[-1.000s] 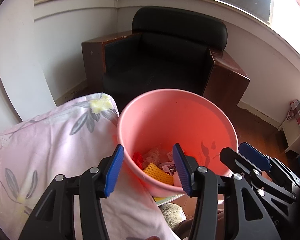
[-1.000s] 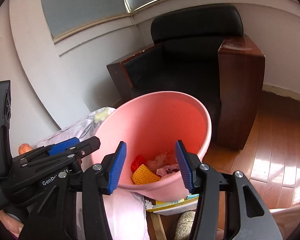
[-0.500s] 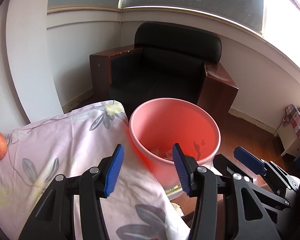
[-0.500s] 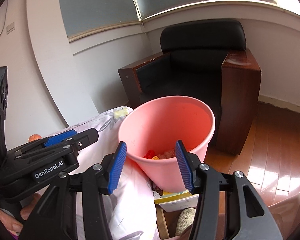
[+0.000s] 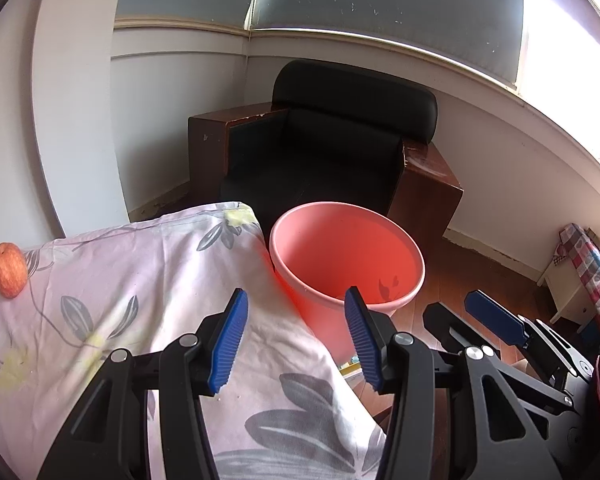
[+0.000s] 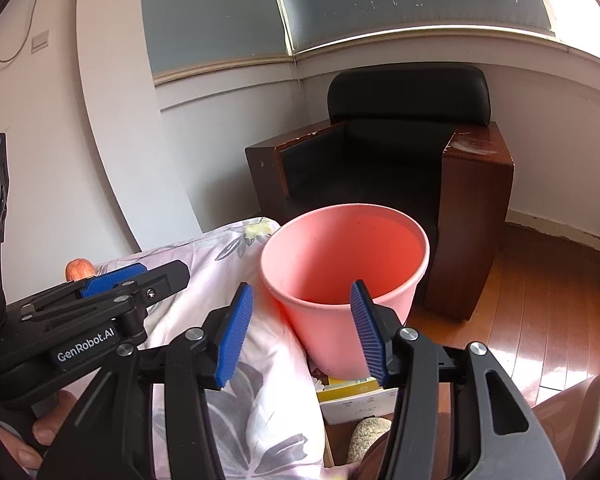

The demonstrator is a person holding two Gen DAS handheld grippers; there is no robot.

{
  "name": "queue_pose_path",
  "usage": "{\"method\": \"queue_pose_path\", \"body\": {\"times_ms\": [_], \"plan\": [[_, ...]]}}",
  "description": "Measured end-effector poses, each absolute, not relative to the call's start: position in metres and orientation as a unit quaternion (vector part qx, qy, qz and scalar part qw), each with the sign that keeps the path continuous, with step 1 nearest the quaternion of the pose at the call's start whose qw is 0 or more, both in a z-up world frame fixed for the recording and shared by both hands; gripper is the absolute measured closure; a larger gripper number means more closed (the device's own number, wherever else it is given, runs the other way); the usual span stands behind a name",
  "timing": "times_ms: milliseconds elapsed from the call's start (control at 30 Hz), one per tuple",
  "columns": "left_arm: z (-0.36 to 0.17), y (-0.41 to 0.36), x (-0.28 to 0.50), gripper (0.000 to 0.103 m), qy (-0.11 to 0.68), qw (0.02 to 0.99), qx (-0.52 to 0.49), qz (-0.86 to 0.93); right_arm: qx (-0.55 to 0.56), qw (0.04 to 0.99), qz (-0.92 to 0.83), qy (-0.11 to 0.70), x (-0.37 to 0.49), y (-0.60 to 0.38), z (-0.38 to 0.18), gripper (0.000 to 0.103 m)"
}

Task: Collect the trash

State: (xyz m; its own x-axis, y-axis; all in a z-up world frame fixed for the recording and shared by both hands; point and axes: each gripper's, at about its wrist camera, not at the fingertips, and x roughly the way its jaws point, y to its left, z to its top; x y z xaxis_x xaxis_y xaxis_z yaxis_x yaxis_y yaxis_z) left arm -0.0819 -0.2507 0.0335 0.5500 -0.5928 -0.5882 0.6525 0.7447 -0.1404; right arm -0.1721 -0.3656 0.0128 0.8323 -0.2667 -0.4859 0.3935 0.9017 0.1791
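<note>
A black armchair [image 5: 332,152] with brown wooden sides fills the corner at 12 o'clock in both views, under a band of windows. At 9 o'clock lies the surface [image 5: 140,280], draped in a pale pink cloth printed with grey leaves. The pink bin [image 5: 346,256] stands upright just beside the cloth's right edge, at the middle of the left wrist view and likewise central in the right wrist view [image 6: 344,272]; from these angles only its bare inner wall shows, so the contents cannot be told. Under it, at 6 o'clock in the right wrist view, sit a yellow-and-white box [image 6: 356,396] and other items too hidden to name. The left gripper [image 5: 296,340] hovers at 6 o'clock, its blue jaws apart with nothing between them. The right gripper [image 6: 304,332] also has its jaws apart and bare. An apple [image 5: 7,269] rests on the cloth at 9 o'clock, well apart from the bin.
</note>
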Motion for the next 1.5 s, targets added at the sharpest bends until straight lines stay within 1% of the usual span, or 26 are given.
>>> {"method": "queue_pose_path", "body": {"times_ms": [633,1500], "plan": [[0.029,-0.233,-0.094,0.054,0.319,0.876,0.035,-0.360,0.133,0.948,-0.175,0.232,-0.182,-0.356,0.012,0.051],[0.028,-0.237,-0.096,0.055,0.326,0.874,0.038,-0.358,0.136,0.946,-0.172,0.239,-0.183,-0.358,0.008,0.051]]}}
